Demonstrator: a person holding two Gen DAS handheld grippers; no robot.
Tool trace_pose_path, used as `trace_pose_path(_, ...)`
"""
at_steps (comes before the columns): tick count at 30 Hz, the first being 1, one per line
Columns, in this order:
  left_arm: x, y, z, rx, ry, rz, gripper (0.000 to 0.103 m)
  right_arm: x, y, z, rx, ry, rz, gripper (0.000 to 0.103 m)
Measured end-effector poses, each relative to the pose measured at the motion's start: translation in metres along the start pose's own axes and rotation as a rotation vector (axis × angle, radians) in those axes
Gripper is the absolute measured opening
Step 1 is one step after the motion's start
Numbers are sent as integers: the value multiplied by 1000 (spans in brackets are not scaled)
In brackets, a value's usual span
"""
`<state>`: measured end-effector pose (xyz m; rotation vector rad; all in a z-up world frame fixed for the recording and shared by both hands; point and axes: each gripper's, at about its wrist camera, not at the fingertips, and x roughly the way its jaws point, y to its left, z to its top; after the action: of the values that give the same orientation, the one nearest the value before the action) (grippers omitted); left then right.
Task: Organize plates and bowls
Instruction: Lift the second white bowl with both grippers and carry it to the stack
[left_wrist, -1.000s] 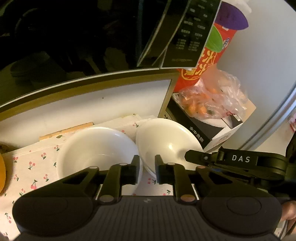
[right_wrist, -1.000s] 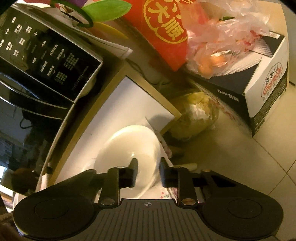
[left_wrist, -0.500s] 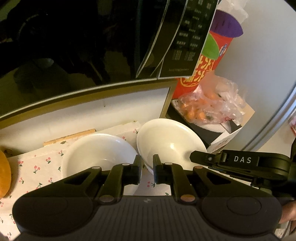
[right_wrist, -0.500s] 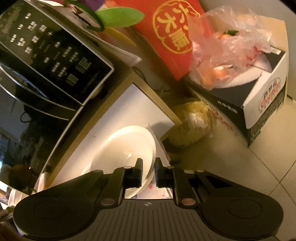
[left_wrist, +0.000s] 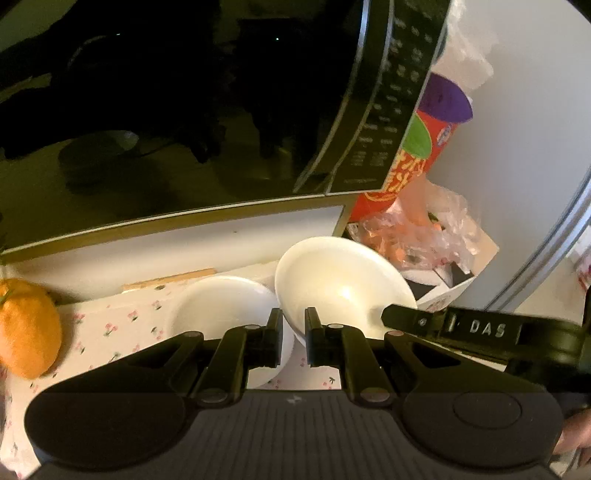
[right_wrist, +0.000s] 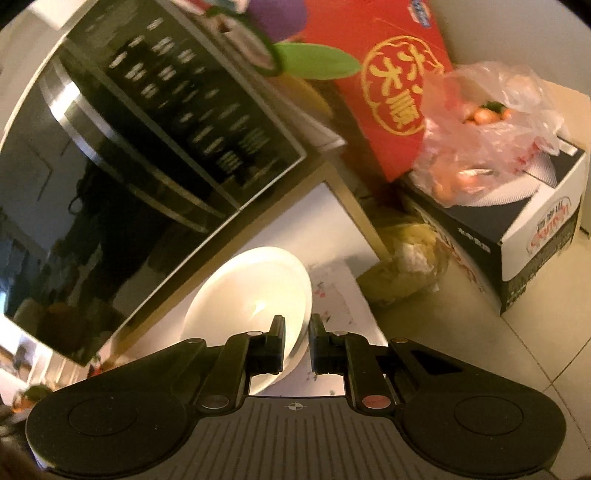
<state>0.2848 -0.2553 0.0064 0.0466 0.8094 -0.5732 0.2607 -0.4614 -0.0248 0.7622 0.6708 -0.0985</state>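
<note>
Gripping opposite rims, both grippers (left_wrist: 293, 325) (right_wrist: 298, 332) hold the tilted bowl (left_wrist: 343, 277).

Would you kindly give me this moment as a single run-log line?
left gripper: shut on right bowl rim | right gripper: shut on same bowl | left bowl: on cherry-print cloth

The dark oven (left_wrist: 221, 110) overhangs the worktop (left_wrist: 110, 258) behind both bowls (left_wrist: 343, 280), an orange (left_wrist: 27, 328) blocks the left, and the carton (right_wrist: 517, 221) with its bagged fruit crowds the right.
</note>
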Motion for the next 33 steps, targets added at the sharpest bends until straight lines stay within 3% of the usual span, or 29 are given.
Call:
trace_pose_path(8,-46,31,-23,-111,-35,-5,10,-13,43,-24,-76,61,-2,14)
trace_pose_path(17,-90,56,-56,-197,-72,-60,10,-43,94,-51,-151,93,-33,14)
trace_pose_path(29,-103,86,-105,-287,-69,-126,10,-55,115,-116,-213,71,-113,14)
trace_pose_path(33,-99,82,-111,-253,-82,-82,10,-57,118,-134,-225,28,-136,14)
